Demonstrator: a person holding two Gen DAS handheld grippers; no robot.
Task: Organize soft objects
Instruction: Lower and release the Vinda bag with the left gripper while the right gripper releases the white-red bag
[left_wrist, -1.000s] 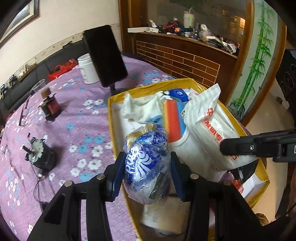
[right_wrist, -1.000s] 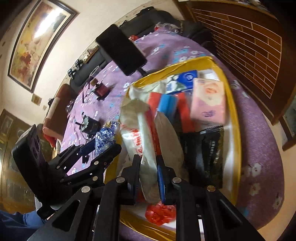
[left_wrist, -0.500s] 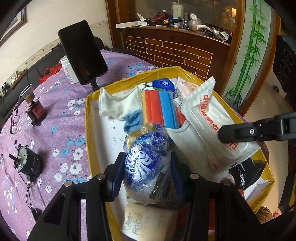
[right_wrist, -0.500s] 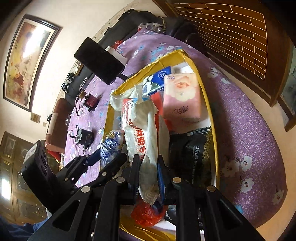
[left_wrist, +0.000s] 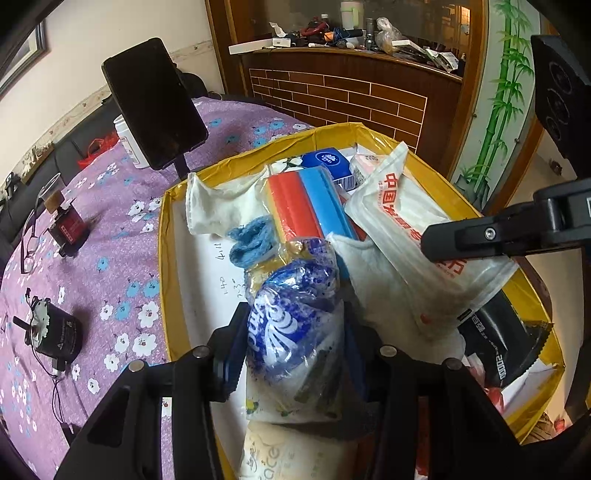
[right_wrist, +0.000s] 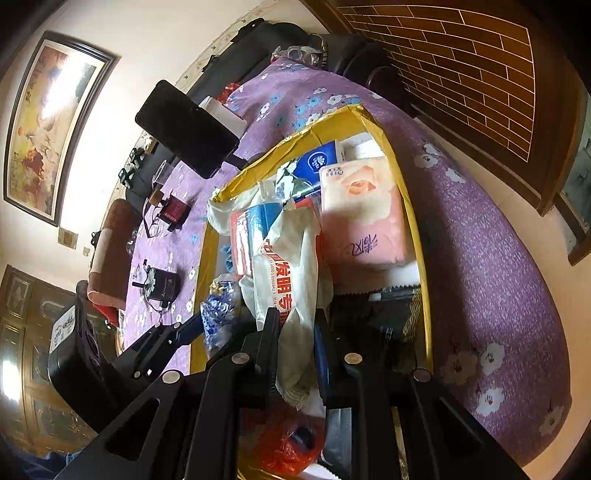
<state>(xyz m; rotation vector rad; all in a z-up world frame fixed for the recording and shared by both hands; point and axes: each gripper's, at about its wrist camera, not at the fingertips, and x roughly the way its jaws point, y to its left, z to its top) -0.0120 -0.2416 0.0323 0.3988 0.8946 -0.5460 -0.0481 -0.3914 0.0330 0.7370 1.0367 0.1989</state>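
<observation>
**Both grippers holding bags over the yellow box**

The left gripper (left_wrist: 295, 328) is clenched on a blue-and-white plastic bag (left_wrist: 295, 317), which hangs just above the near end of the yellow box (left_wrist: 166, 229). The right gripper (right_wrist: 295, 332) grips a white bag (right_wrist: 291, 266) with red lettering, pinched at its lower end and lifted over the middle of the box; from the left camera that same bag slants across the box's right side, with the right gripper's finger lying across it.

Inside the box sit a red-and-blue pack (left_wrist: 310, 199), a crumpled white cloth (left_wrist: 218, 203), a blue knitted piece (left_wrist: 255, 240), a blue tissue packet (left_wrist: 327, 162) at the far end, a pink tissue pack (right_wrist: 364, 214) along the right wall, and a black pouch (right_wrist: 388, 314) nearer the grippers. A red plastic bag (right_wrist: 291, 446) lies at the near end under the right gripper.

The box rests on a worktop (left_wrist: 110, 229) covered in purple flowered cloth. Beside the box a dark phone (left_wrist: 155, 118) stands on a holder, and further left are a small black motor (left_wrist: 51, 328), a red gadget (left_wrist: 70, 229) and a white jar (left_wrist: 127, 140).
</observation>
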